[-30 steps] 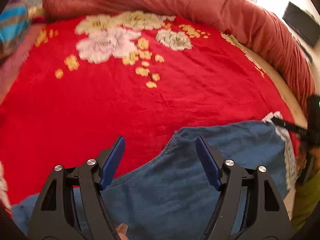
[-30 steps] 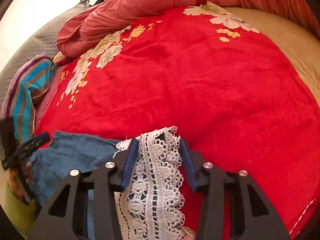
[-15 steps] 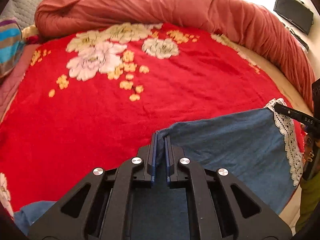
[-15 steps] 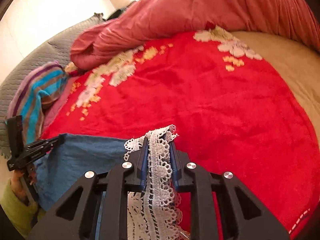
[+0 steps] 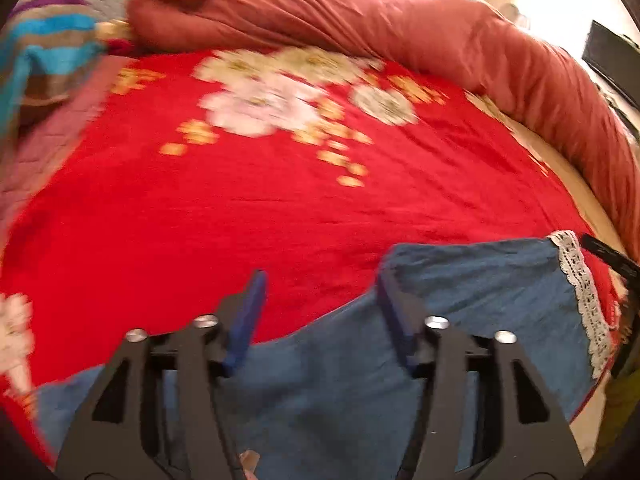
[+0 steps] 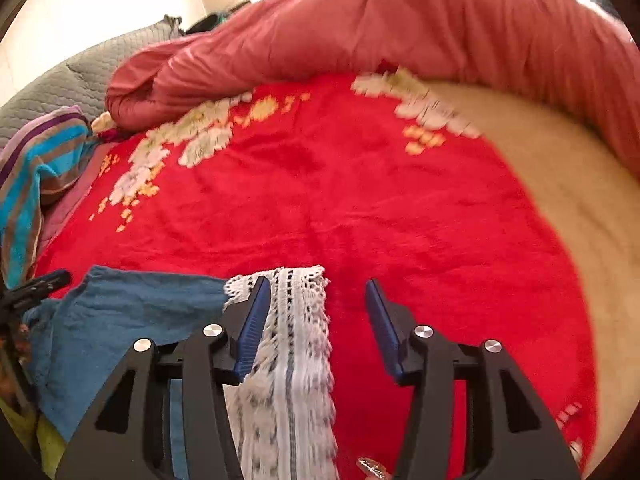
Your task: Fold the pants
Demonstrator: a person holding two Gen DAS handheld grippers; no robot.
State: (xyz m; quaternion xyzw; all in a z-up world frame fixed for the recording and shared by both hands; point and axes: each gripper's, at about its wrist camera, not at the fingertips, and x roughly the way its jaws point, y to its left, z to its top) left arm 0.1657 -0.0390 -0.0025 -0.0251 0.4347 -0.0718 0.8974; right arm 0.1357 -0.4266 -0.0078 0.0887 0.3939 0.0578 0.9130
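1. Left wrist view: the left gripper (image 5: 320, 312) has its jaws spread wide and isn't holding anything. The pants (image 5: 460, 320), blue denim, lie flat on the red blanket (image 5: 240, 208) at the near edge of the bed. One jaw sits right at the folded corner, the other over bare blanket. The lace (image 5: 580, 292) hem is off on the right. Picture's pretty blurry.

2. Right wrist view: the right gripper (image 6: 316, 320) is spread open too, with the lace (image 6: 296, 340) lying loose between the jaws, nearer the left one. The denim (image 6: 120, 320) runs off to the left.

3. Progress, my guess: looks like one fold is laid down and let go. Probably at least one more fold plus smoothing left.
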